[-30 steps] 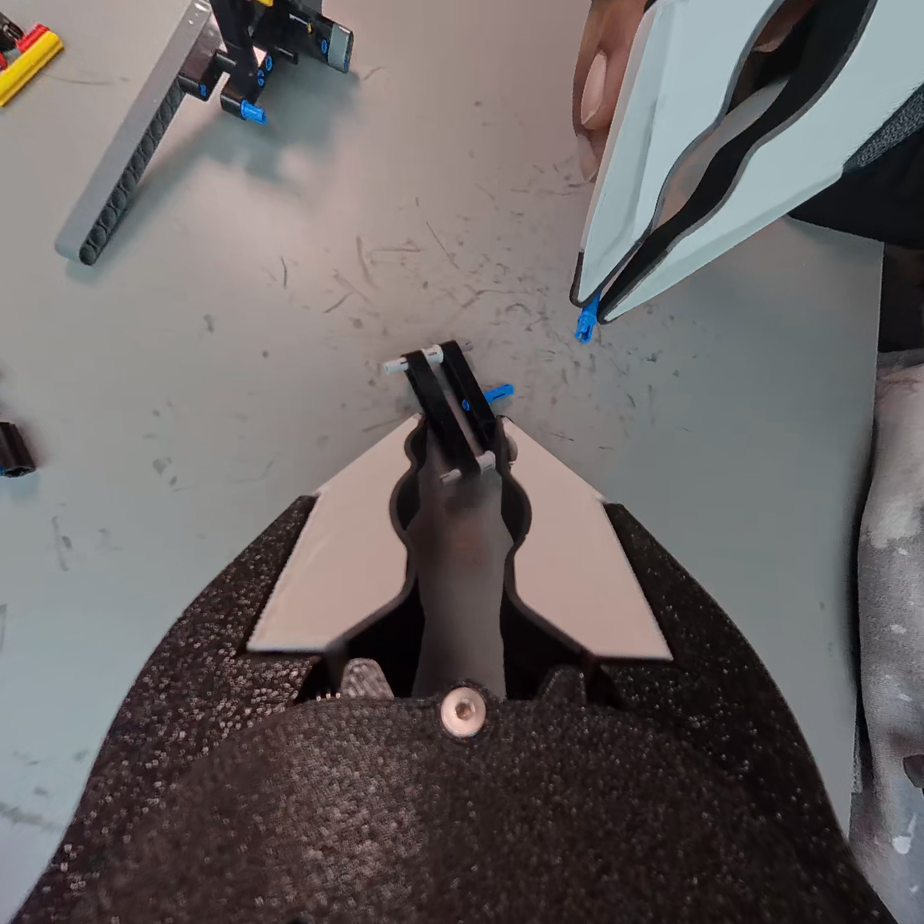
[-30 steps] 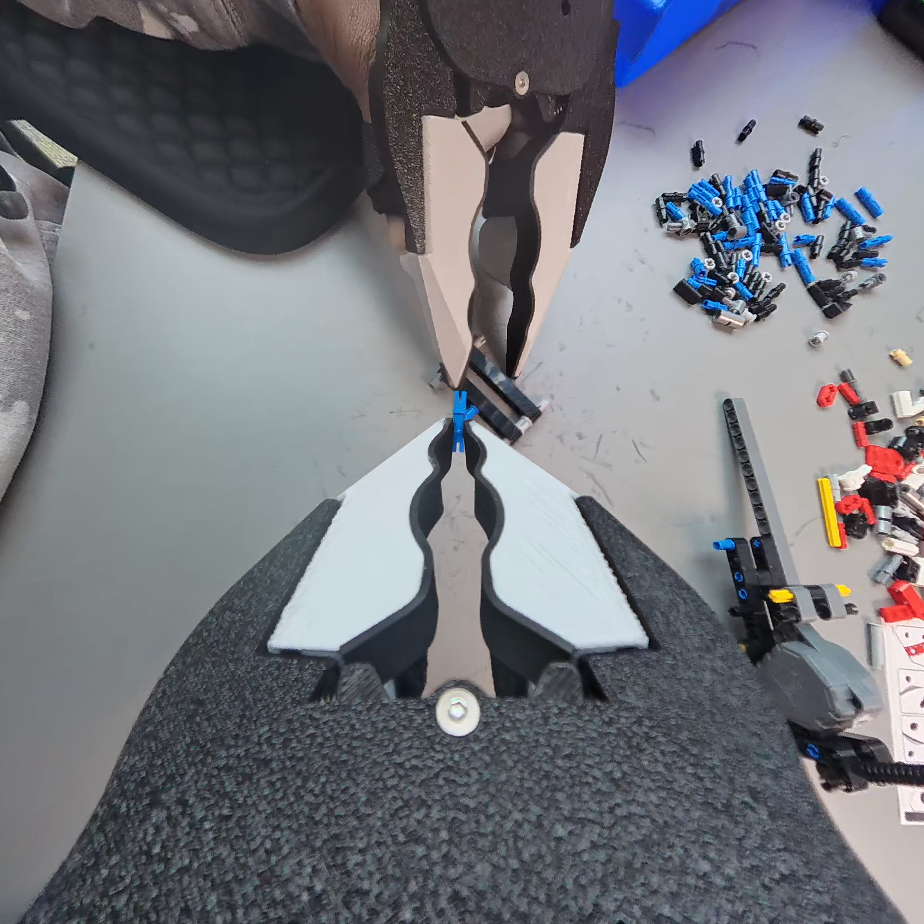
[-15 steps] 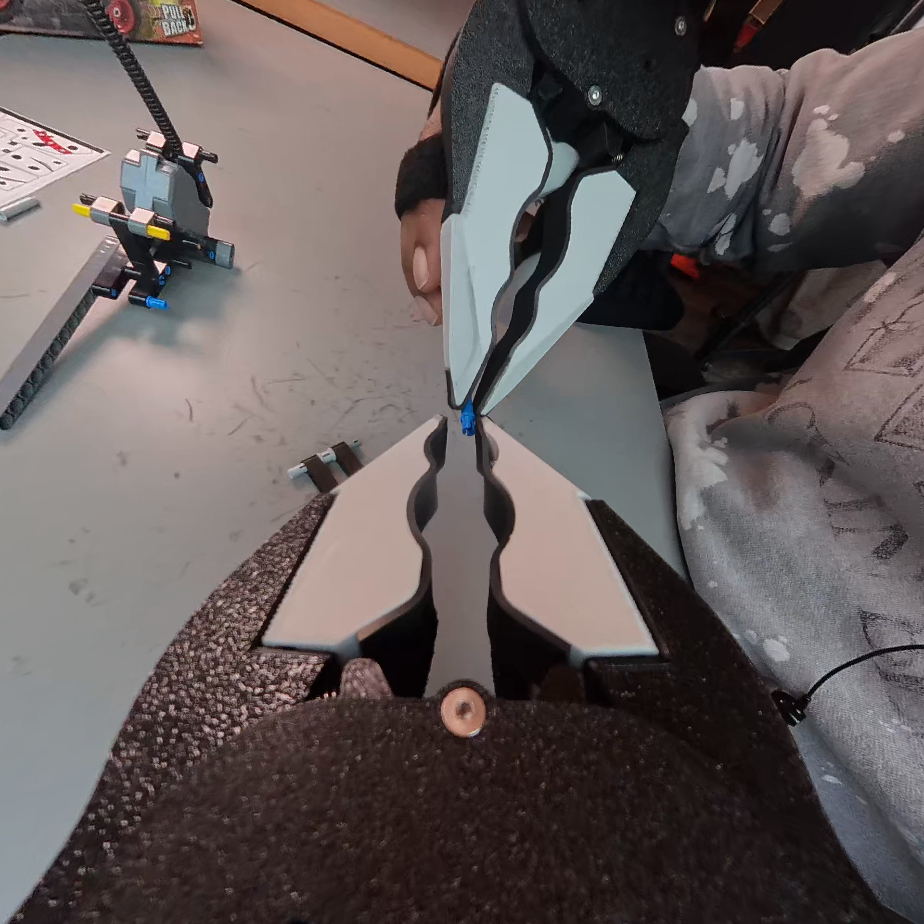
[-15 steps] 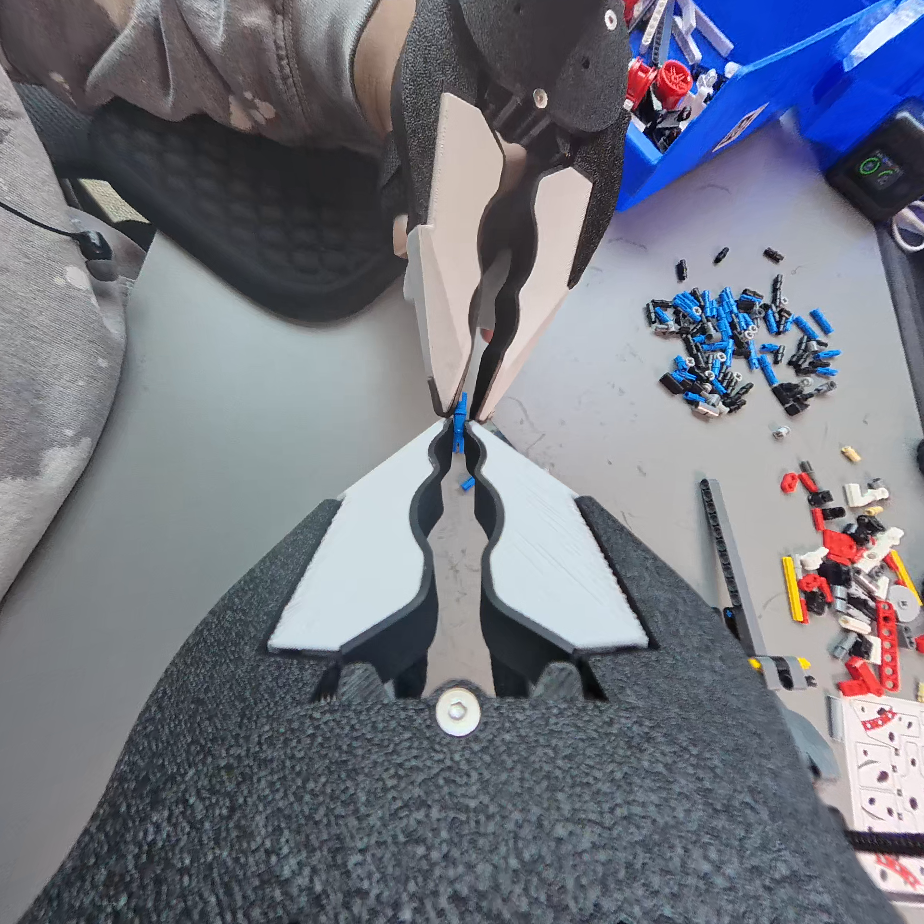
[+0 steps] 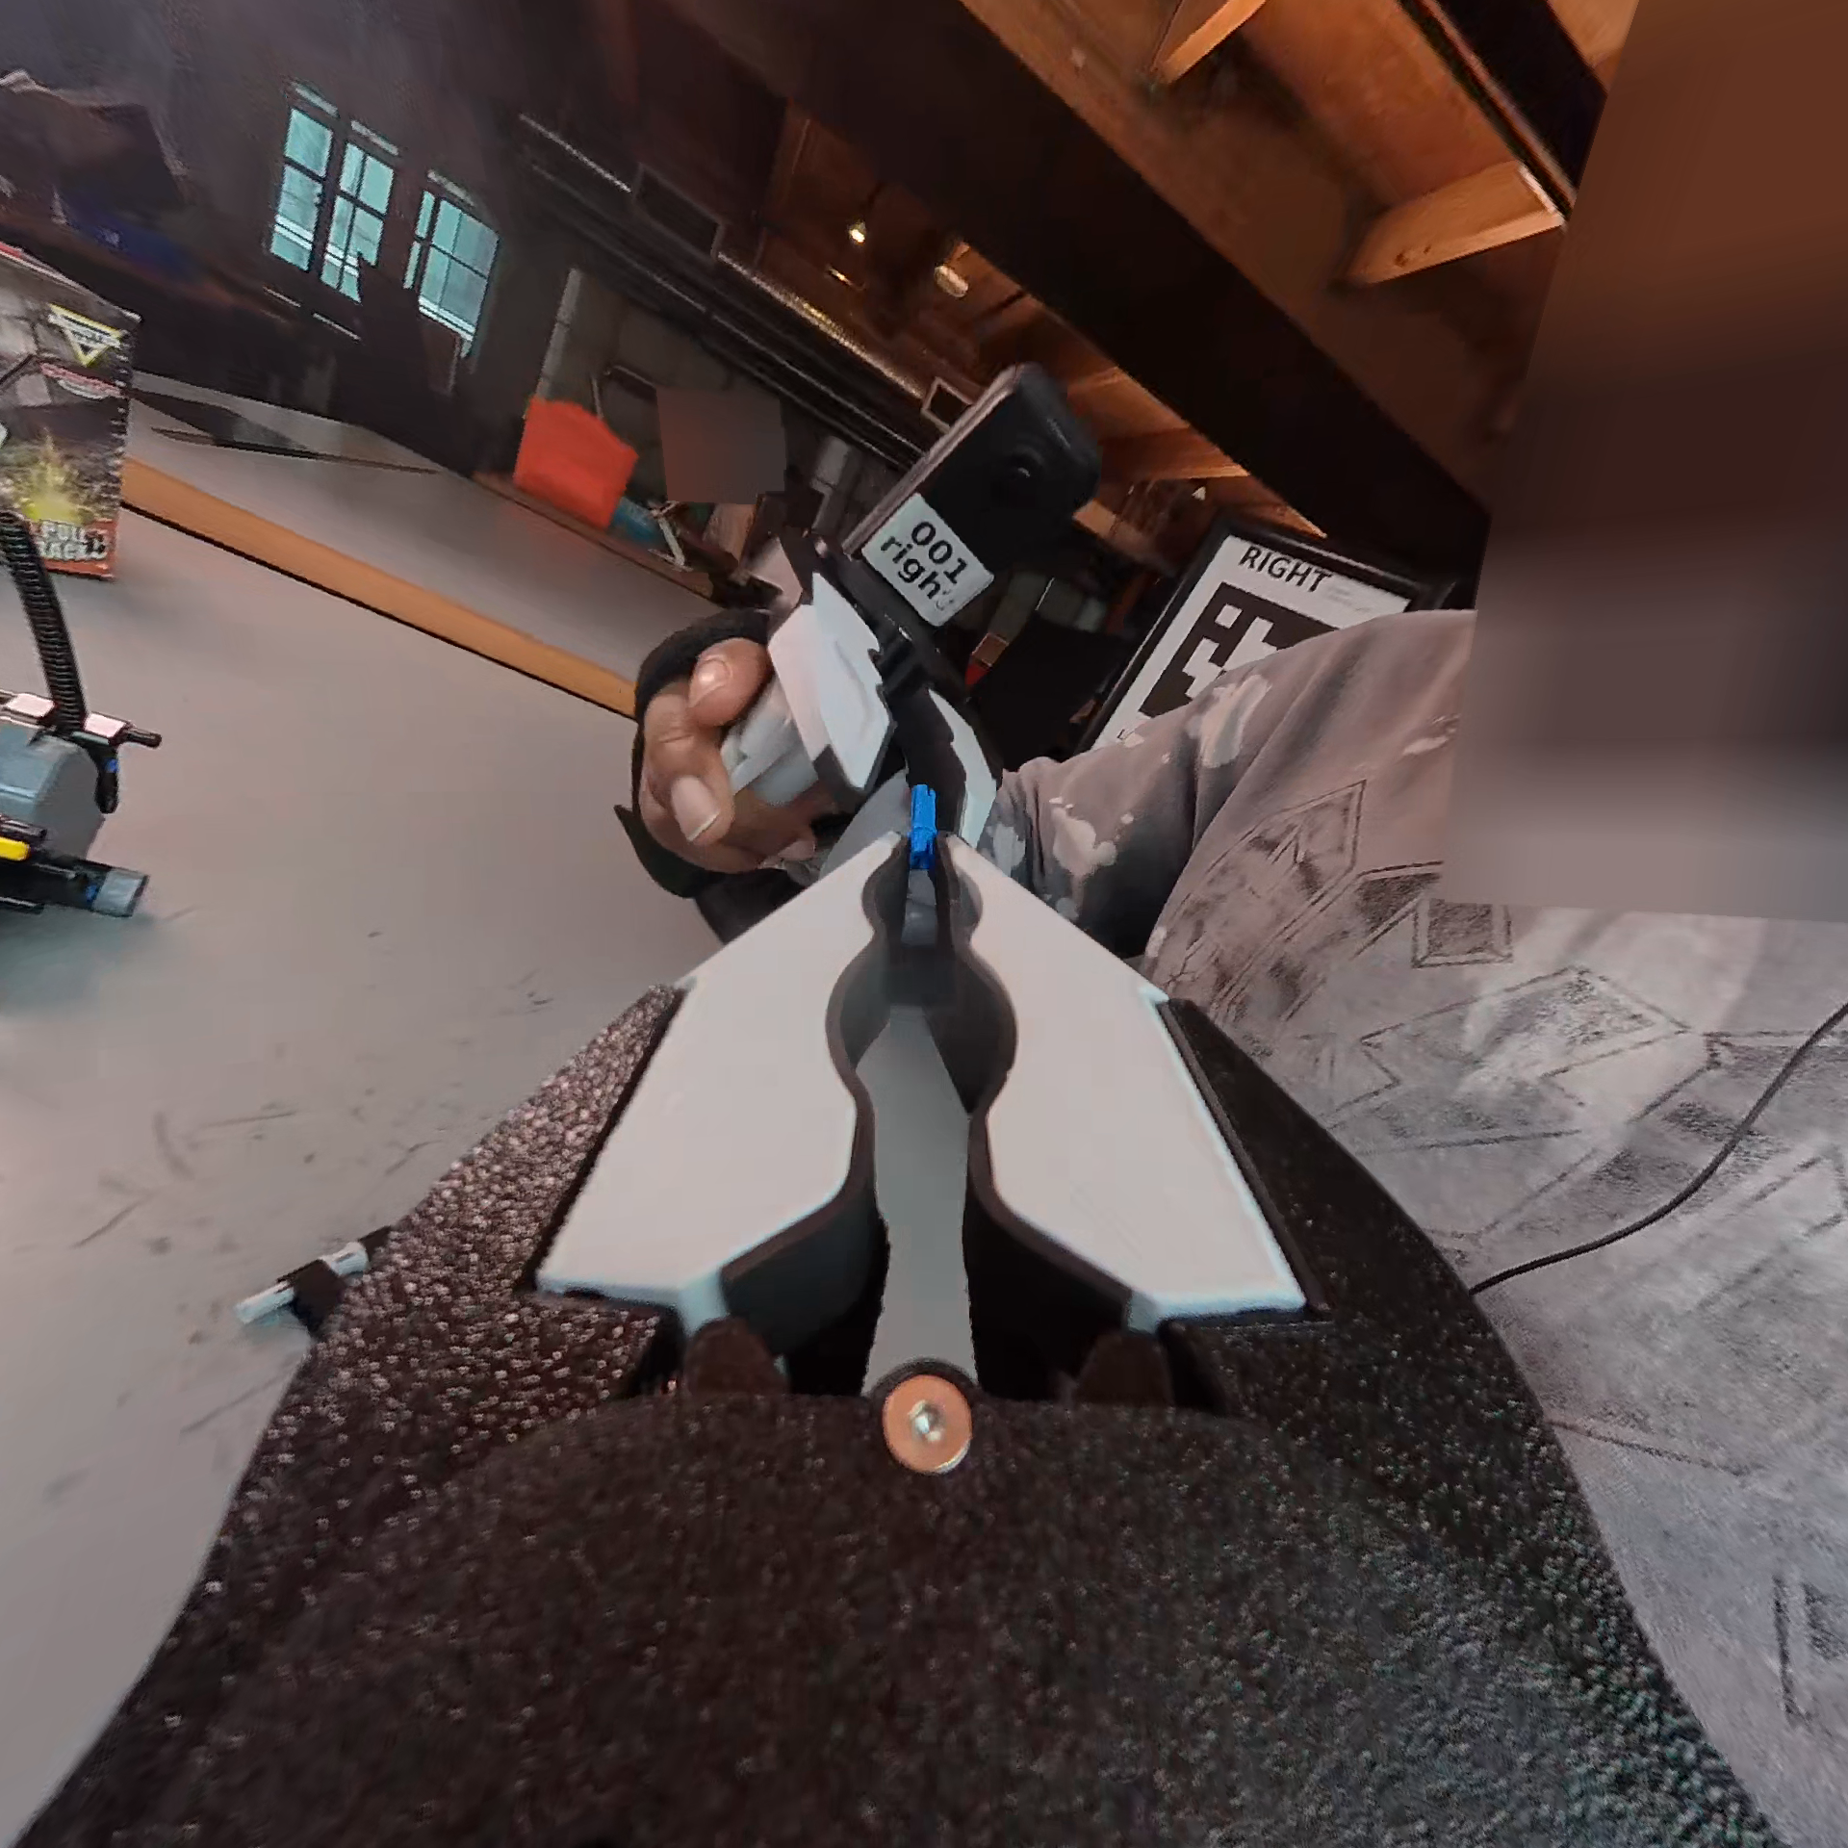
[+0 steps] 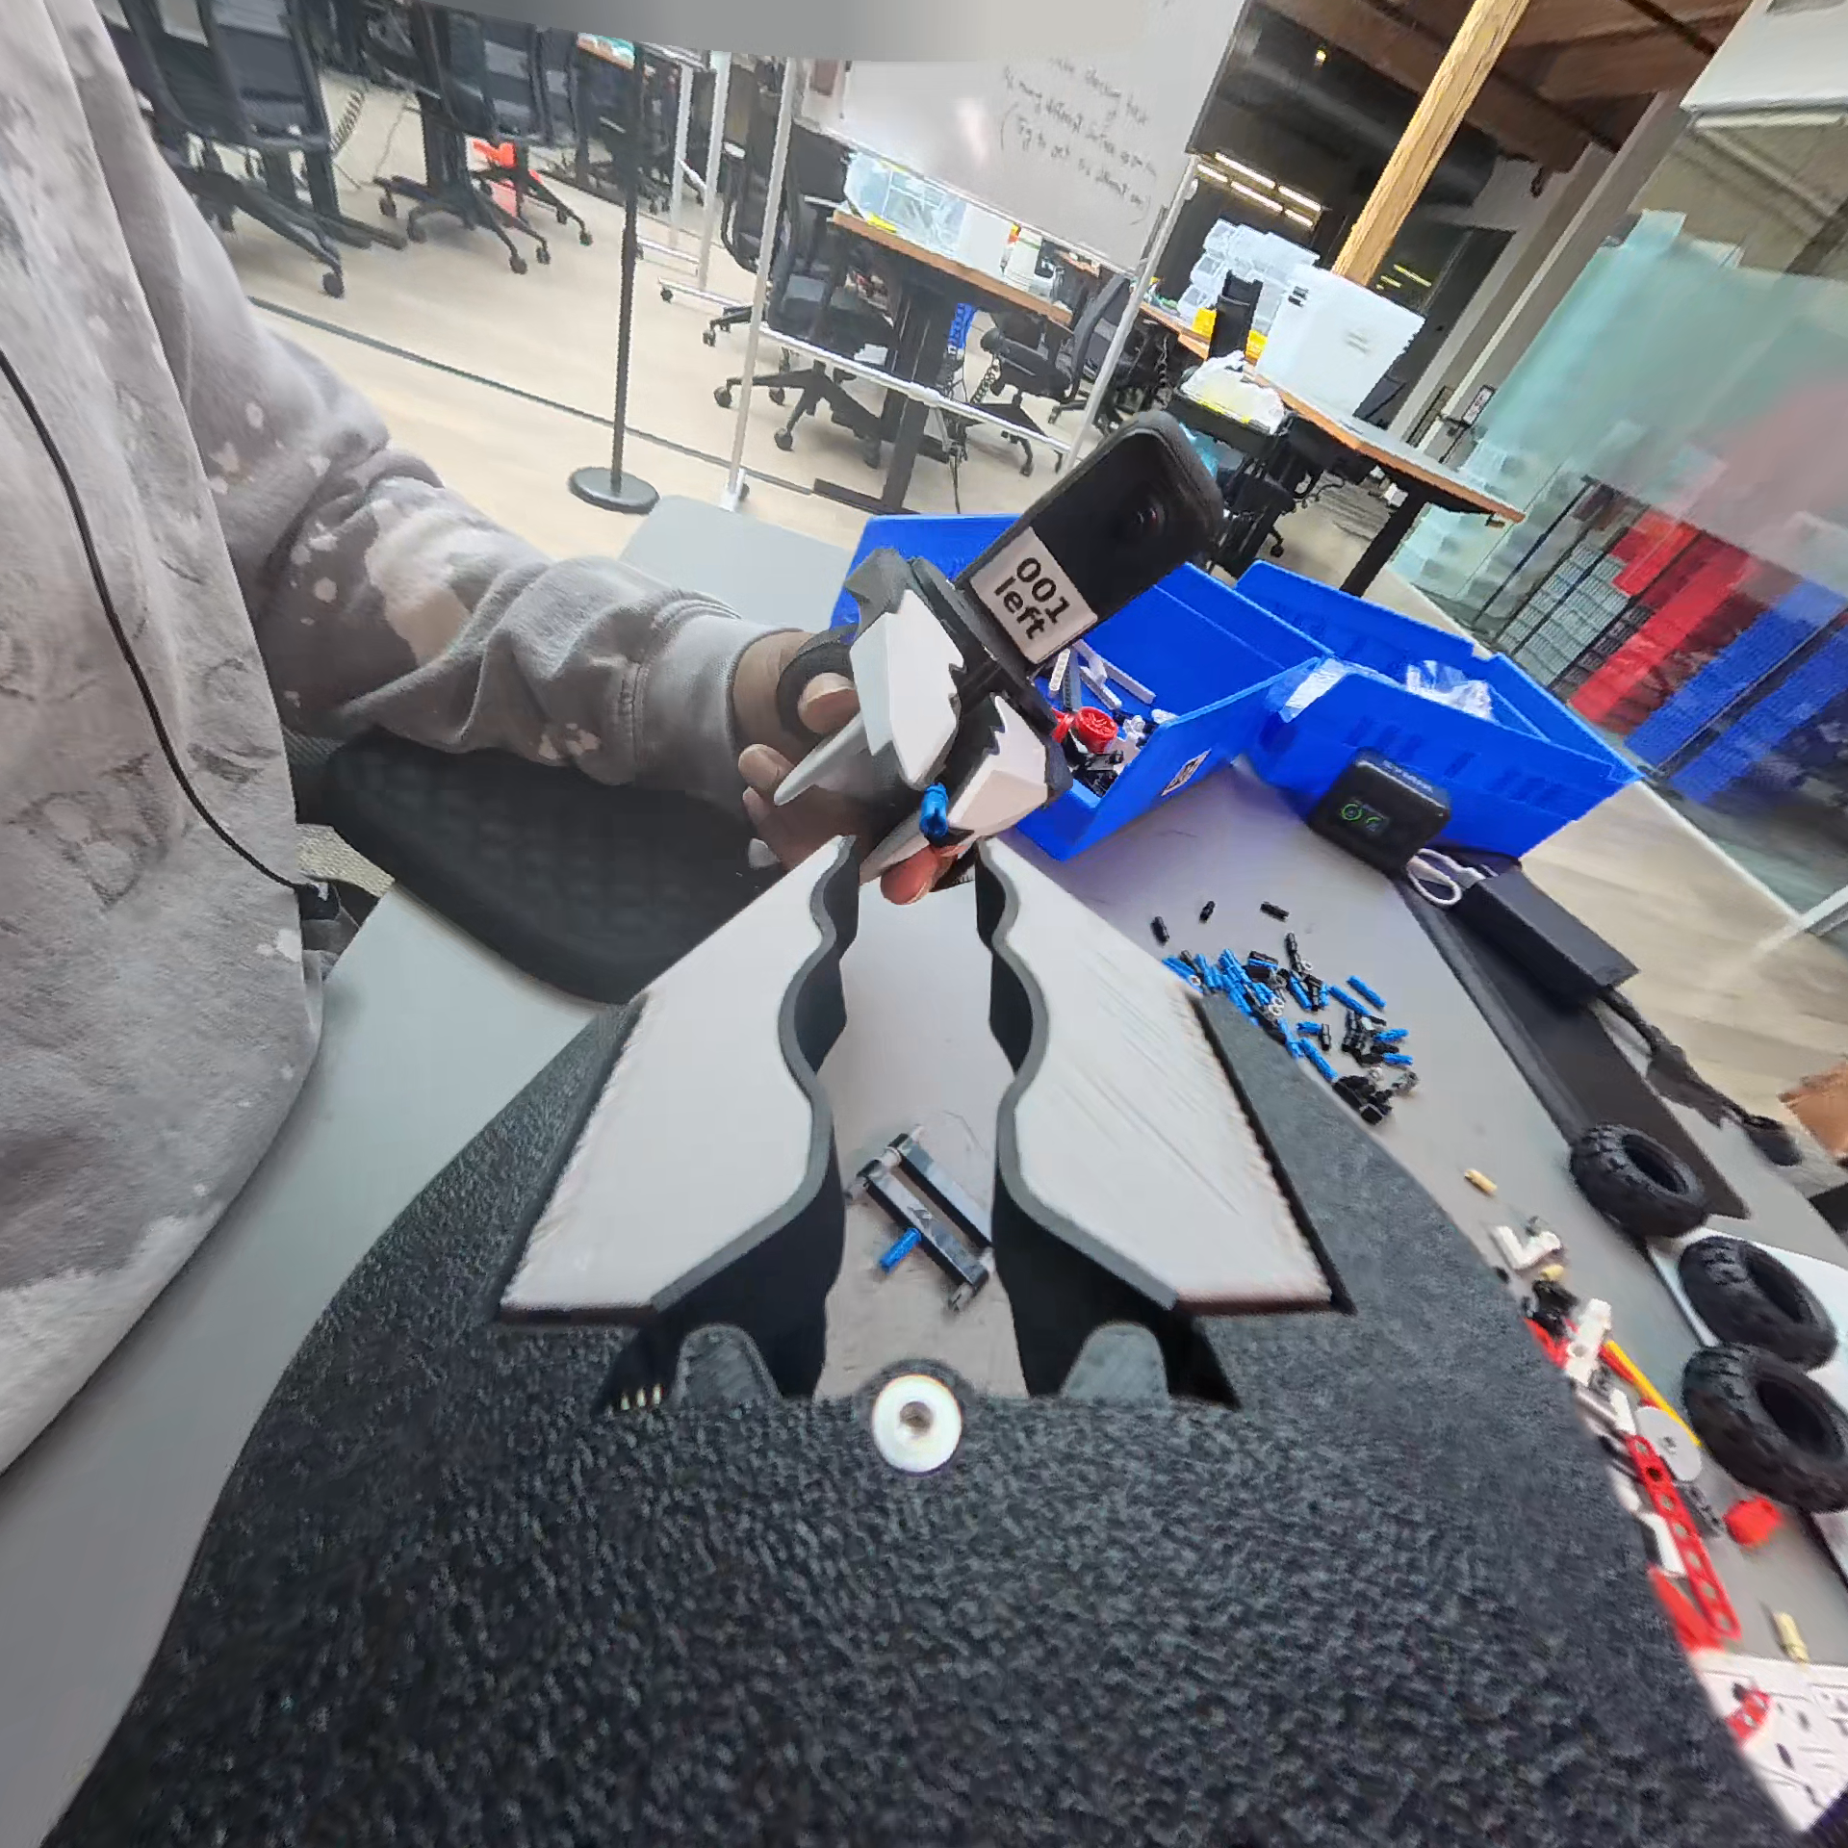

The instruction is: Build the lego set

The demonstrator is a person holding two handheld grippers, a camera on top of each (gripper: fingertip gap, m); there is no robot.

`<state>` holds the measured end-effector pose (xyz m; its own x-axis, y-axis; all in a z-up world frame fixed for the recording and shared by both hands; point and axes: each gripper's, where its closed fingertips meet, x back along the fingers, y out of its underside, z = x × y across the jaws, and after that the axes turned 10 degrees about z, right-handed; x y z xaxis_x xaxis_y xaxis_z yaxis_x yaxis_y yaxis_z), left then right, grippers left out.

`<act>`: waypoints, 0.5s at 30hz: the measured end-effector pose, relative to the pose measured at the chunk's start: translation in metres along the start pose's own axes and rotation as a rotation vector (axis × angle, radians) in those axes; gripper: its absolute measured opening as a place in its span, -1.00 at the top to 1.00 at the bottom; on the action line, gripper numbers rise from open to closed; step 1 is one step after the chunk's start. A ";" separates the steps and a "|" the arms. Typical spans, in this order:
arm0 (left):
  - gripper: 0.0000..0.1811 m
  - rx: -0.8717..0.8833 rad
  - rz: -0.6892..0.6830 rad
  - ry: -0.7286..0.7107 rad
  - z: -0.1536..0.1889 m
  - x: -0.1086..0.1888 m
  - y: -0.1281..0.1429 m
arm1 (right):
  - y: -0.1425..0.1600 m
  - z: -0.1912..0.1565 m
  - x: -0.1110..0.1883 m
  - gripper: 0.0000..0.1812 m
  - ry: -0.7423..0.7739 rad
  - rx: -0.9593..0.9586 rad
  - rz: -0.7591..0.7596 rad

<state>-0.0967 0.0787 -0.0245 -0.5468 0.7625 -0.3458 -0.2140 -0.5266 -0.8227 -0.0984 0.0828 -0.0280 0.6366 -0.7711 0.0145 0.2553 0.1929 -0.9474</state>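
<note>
- The table (image 6: 450,1010) carries the loose stock: blue bins (image 6: 1400,720) at the far side, tyres (image 6: 1640,1180) and red parts (image 6: 1680,1540) at the right, so all is in reach.
- The half-built model (image 5: 50,790) stands at the left of the table, apart from both grippers, I think to keep it safe while small parts are prepared.
- The black beam piece (image 6: 930,1215) lies flat on the table under the right gripper, with a loose blue pin (image 6: 898,1250) touching it; it probably waits for the next pin.
- The pile of pins (image 6: 1290,1000) is near, well sorted from the rest.
- The left gripper (image 5: 918,850) is raised above the table and clenched on a blue pin (image 5: 920,825), gripped at its lower end, so the free end stays open for insertion.
- The right gripper (image 6: 915,870) is released, its jaws wide apart and empty, just in front of the left one.
</note>
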 end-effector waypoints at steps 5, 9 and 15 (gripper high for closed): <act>0.95 0.062 -0.004 0.030 0.002 -0.005 0.005 | -0.003 -0.003 -0.004 0.80 -0.017 0.114 -0.029; 0.95 0.098 -0.014 0.045 0.003 -0.006 0.009 | 0.001 -0.008 -0.004 0.86 -0.056 0.202 -0.078; 0.95 0.206 -0.032 0.074 0.003 -0.007 0.015 | 0.005 -0.009 0.001 0.93 -0.110 0.355 -0.169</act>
<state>-0.0988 0.0644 -0.0328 -0.4774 0.8018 -0.3596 -0.3956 -0.5615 -0.7268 -0.1033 0.0779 -0.0361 0.6335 -0.7439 0.2128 0.5861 0.2818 -0.7597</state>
